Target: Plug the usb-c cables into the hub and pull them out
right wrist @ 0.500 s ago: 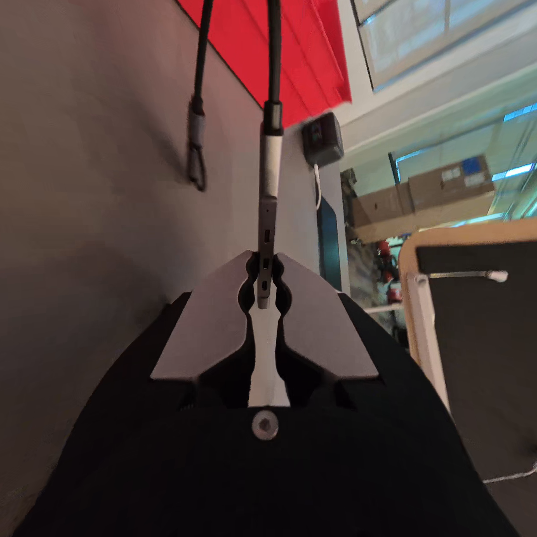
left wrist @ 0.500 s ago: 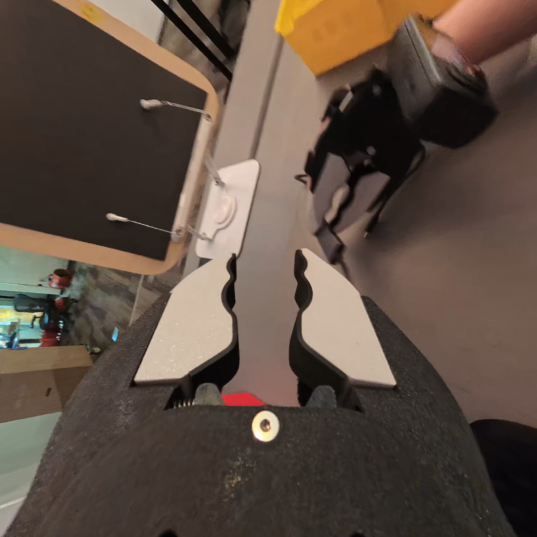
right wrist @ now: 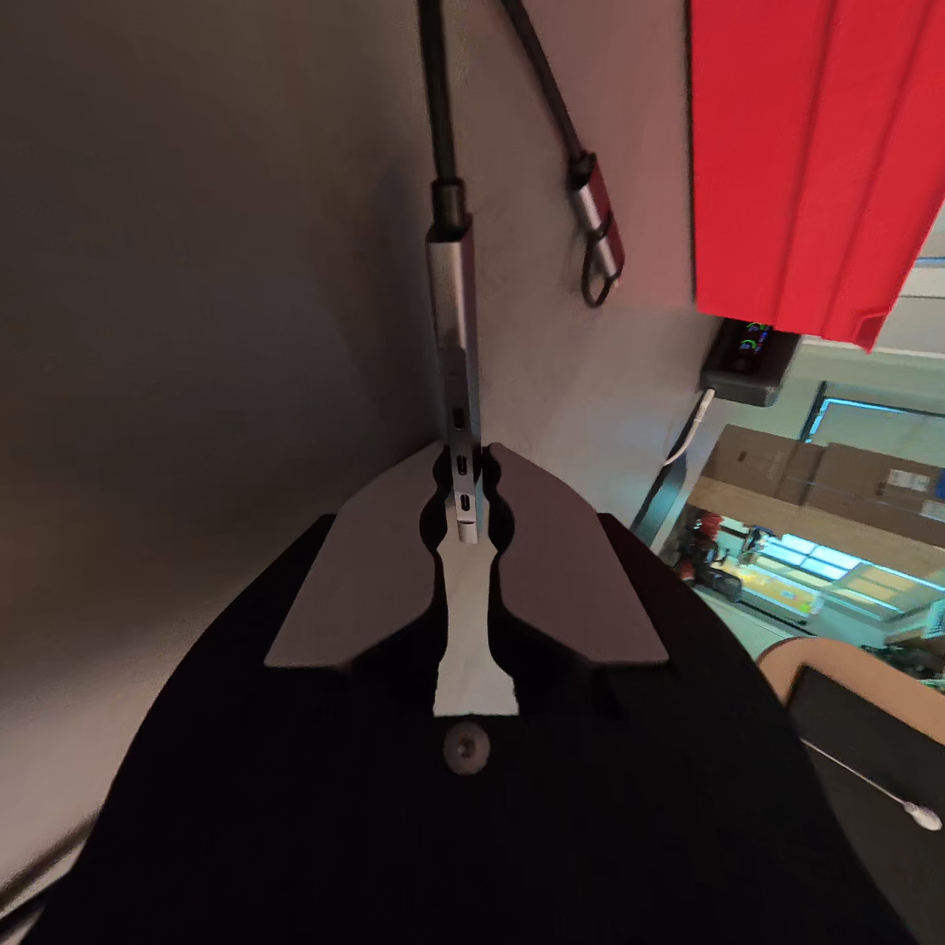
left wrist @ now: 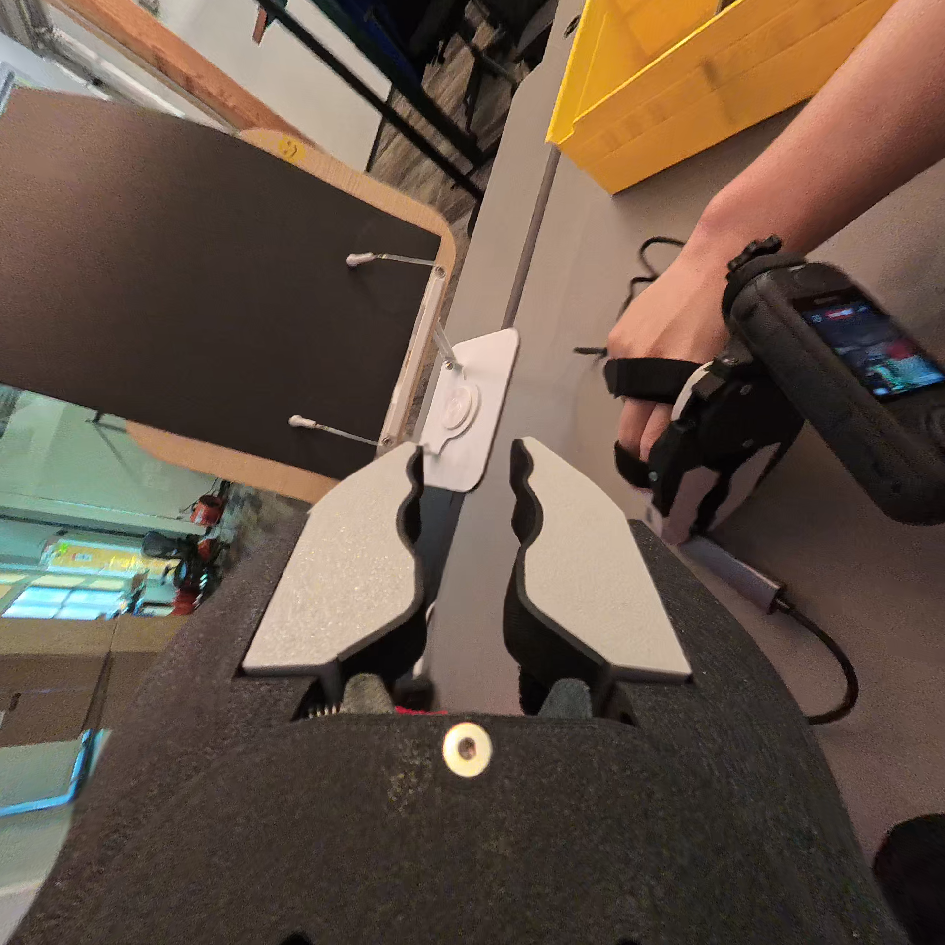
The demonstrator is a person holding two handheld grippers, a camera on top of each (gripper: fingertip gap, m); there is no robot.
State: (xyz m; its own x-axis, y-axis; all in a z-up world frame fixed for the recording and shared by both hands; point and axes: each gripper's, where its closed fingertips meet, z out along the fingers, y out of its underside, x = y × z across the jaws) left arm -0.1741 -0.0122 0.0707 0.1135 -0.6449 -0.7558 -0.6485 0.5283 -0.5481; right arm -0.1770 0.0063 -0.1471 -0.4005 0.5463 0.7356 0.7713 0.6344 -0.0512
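My right tool (right wrist: 463, 491) stays clamped on the hub (right wrist: 456, 368); I've swung it toward the loose plug (right wrist: 599, 230); left tool (left wrist: 466, 460) hangs apart, empty, so plugging comes next.

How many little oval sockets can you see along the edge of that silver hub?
3, in a row down the hub's narrow edge: one just above the right hand-held gripper, two between its fingers. Others may be hidden.
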